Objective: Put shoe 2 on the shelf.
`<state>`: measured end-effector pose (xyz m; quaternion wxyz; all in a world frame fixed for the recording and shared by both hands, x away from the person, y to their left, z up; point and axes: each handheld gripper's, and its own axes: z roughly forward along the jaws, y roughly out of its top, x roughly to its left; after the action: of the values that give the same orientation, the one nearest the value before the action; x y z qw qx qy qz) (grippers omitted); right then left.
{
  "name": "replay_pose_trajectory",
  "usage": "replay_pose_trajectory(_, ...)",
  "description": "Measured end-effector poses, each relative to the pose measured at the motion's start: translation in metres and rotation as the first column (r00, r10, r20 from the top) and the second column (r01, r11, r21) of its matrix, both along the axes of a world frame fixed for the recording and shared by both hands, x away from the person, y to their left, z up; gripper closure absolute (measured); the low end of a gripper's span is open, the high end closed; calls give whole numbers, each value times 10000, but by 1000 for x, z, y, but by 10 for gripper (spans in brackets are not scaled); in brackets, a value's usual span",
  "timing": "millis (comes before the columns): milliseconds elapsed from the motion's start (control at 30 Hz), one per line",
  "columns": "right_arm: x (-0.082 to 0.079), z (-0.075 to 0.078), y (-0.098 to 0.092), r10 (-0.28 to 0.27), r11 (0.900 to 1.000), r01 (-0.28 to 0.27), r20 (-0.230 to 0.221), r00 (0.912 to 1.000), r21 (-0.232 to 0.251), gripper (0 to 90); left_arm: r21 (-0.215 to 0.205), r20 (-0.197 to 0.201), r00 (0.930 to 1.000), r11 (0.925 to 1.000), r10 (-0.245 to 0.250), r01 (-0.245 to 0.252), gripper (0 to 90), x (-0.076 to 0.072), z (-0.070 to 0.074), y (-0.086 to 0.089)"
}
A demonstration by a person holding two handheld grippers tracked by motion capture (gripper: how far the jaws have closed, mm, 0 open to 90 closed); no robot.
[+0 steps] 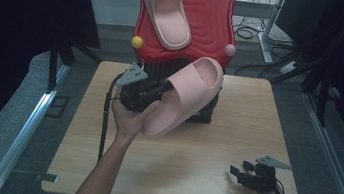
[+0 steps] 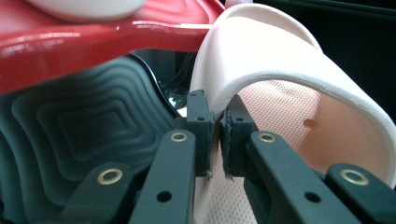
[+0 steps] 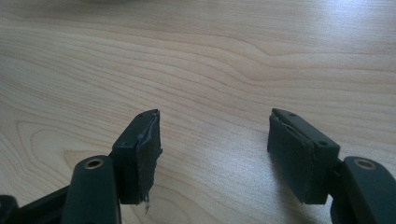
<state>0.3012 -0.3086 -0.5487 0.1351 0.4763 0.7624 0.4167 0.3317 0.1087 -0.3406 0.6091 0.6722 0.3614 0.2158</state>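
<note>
One pink slipper [image 1: 185,96] hangs pinched by its strap edge in the left gripper [image 1: 163,87], just at six o'clock of the red rack [image 1: 209,29]. So thin a hold may let it twist or drop. The right gripper [image 1: 240,172] rests released at five o'clock on the table [image 1: 190,175].

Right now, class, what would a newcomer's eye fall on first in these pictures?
First, the pink slipper held in the air above the back of the wooden table, its strap edge pinched in the left gripper. Behind it rises a red wavy stand with a second pink slipper lying on its top, toward the left. The right gripper rests at the table's near right corner, jaws open over bare wood.
</note>
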Motion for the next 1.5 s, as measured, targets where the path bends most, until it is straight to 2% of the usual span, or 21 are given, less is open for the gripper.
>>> replay_pose_trajectory(600, 0, 0, 0, -15, 10000, 15, 24, 10000, -39, 346, 172, 603, 9977, 9994, 300, -311, 844, 10, 35, -13)
replay_pose_trajectory(1000, 0, 0, 0, -1, 10000, 1, 7, 10000, 3, 345, 65, 720, 9962, 9988, 479, -485, 845, 24, 57, -17)
replay_pose_trajectory(1500, -1, 0, -2, 21, 10000, -21, -11, 10000, 22, 345, 240, 1089, 9861, 9914, 1252, -1286, 845, 46, 95, -33)
